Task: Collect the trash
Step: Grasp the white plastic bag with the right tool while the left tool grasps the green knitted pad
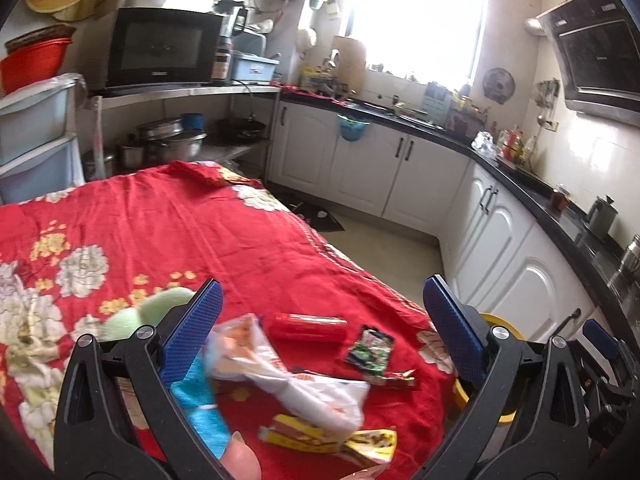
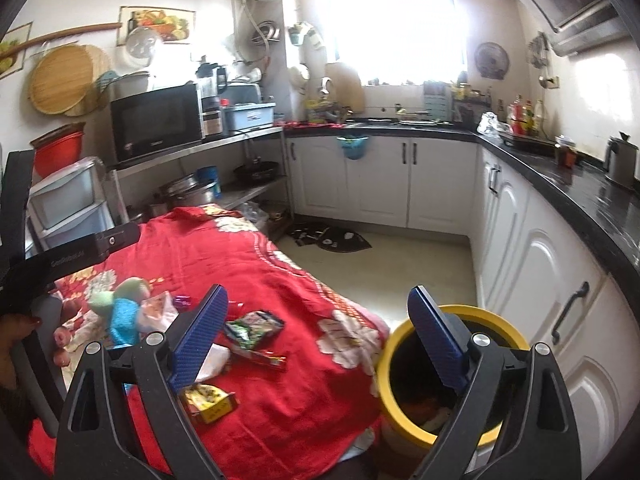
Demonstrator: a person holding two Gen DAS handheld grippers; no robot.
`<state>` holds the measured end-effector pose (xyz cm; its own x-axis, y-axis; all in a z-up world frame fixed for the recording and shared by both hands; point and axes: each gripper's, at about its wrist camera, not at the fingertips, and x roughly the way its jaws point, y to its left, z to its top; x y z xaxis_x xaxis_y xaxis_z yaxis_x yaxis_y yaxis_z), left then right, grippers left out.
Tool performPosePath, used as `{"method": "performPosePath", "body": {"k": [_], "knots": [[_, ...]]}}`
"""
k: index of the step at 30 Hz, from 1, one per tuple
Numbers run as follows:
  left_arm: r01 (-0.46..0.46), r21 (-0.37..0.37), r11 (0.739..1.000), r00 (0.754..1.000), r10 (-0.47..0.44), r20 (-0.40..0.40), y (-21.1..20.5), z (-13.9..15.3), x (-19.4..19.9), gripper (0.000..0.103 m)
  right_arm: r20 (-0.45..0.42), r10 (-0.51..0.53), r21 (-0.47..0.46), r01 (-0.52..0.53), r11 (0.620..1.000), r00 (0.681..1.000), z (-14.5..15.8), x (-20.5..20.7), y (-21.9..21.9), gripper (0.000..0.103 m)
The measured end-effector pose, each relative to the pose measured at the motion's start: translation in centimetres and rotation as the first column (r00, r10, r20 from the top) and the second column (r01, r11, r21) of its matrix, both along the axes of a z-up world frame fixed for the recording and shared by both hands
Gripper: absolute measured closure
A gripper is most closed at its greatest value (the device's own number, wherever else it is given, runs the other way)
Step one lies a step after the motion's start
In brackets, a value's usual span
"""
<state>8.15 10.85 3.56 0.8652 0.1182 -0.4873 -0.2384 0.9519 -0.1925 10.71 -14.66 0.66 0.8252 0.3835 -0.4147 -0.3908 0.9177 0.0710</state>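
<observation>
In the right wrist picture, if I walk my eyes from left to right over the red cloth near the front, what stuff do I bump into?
Green and blue soft toy → purple wrapper → green snack packet → white flower printed on the red cloth → yellow trash bin.

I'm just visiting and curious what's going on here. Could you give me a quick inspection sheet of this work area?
Surface: red flowered cloth covering a table.
Job's things: wrappers lie loose on the cloth: white plastic bag, yellow wrapper, green packet, red tube. Yellow-rimmed bin stands beside the table, some trash inside.
Clutter: green and blue soft things on the cloth.
Grippers: left gripper open, empty, over the wrappers; right gripper open, empty, between cloth and bin.
Cables: a cord hangs below the microwave shelf.
Surroundings: kitchen counter, white cabinets, bright window.
</observation>
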Motion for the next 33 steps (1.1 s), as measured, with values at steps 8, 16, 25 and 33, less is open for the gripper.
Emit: {"method": "performPosePath", "body": {"k": [8, 16, 25, 33], "knots": [[-0.071, 0.029, 0.997, 0.997, 0.071, -0.002, 3.5, 0.4, -1.4, 0.011, -0.004, 0.081, -0.017, -0.081, 0.997, 0.997, 0.1, -0.5, 3.1, 0.014], [-0.152, 0.044, 0.987, 0.988, 0.153, -0.031, 7.2, -0.6, -2.9, 0.011, -0.039, 0.168, -0.041, -0.169, 0.985, 0.985, -0.9, -0.9, 6.3, 0.014], [-0.231, 0.038, 0.972, 0.968, 0.234, -0.093, 11.4, -3.2, -4.0, 0.011, -0.131, 0.261, -0.083, -0.273, 0.958, 0.956, -3.6, -0.7, 9.7, 0.014], [-0.283, -0.027, 0.959, 0.947, 0.275, -0.165, 14.9, -7.2, -4.4, 0.011, -0.241, 0.33, -0.181, -0.376, 0.909, 0.913, -8.5, 0.9, 14.0, 0.014]]}}
